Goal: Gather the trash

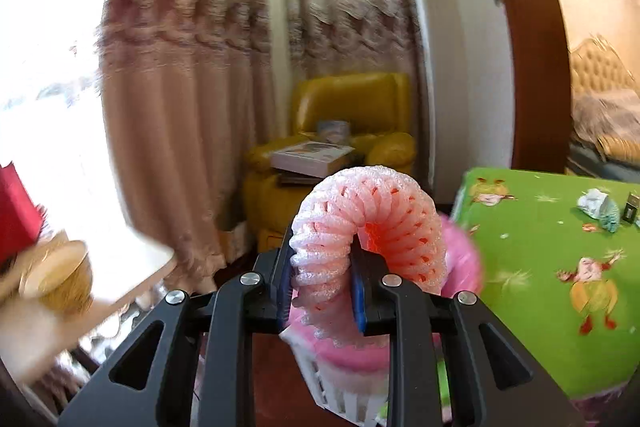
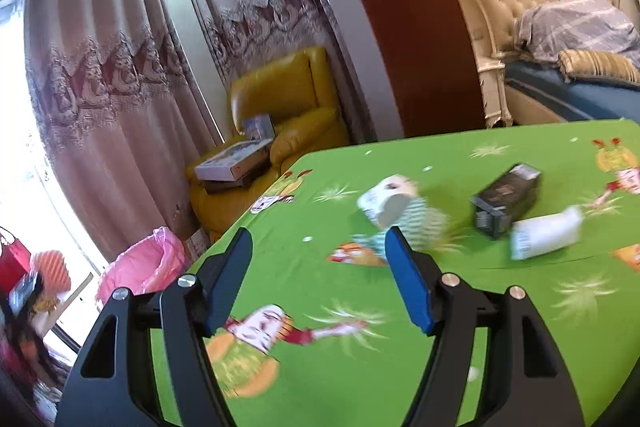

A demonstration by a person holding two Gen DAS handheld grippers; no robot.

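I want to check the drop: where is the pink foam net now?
In the left wrist view, the pink foam net is clamped in the left gripper, above the pink-lined bin beside the green table.

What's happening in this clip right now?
A person with two handheld grippers is clearing trash from a green-clothed table. The left gripper is shut on a pink foam fruit net, holding it above the pink-lined trash bin beside the table. The right gripper is open and empty over the table, with a crumpled paper cup, a black box and a white wrapper ahead of it.
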